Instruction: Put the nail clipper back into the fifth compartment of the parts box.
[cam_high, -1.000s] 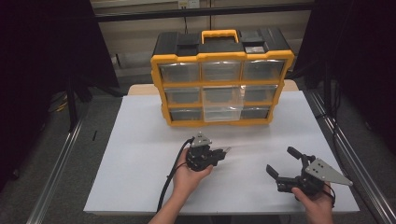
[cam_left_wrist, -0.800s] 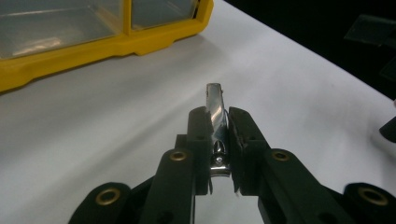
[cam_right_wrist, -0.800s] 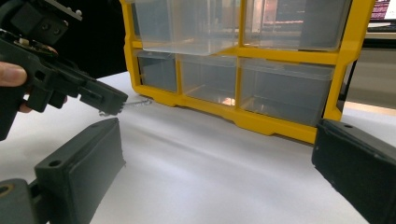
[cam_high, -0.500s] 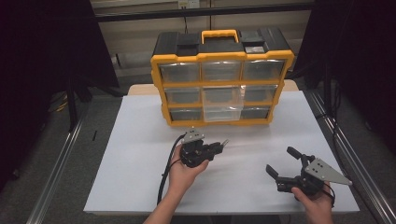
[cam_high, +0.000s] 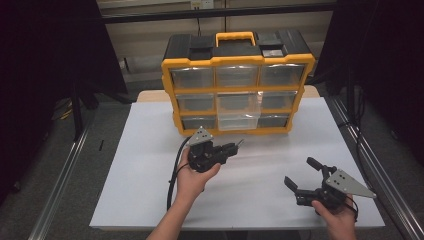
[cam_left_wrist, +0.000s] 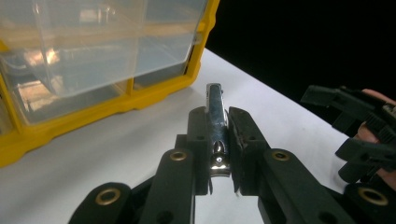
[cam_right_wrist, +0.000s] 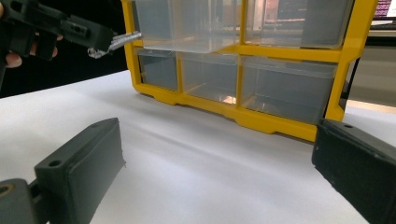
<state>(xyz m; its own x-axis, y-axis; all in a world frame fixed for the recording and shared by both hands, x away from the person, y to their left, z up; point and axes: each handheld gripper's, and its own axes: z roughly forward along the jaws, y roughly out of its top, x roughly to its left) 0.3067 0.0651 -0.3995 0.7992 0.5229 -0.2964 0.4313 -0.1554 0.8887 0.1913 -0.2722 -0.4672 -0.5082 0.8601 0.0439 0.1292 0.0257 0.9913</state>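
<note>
1. Since a second ago the left gripper (cam_high: 231, 148) has risen off the bench (cam_high: 150, 165) and drawn nearer the organizer, carrying the nail clipper with it; the right gripper has kept its place.
2. The bench, covered in white, carries the yellow drawer organizer (cam_high: 238, 82) at the middle of its far edge.
3. The organizer's middle clear drawer (cam_high: 238, 106) stands pulled out beyond its neighbours.
4. The right gripper (cam_high: 305, 172) hovers near the bench's near right corner, jaws spread wide with nothing between them; its own view shows both pads far apart.
5. The left gripper is held above the bench's middle, just before the organizer's lower row, jaws clenched on the clipper.
6. The metal nail clipper (cam_left_wrist: 215, 122) sits pinched between the left jaws, its tip poking out past them toward the open drawer.
</note>
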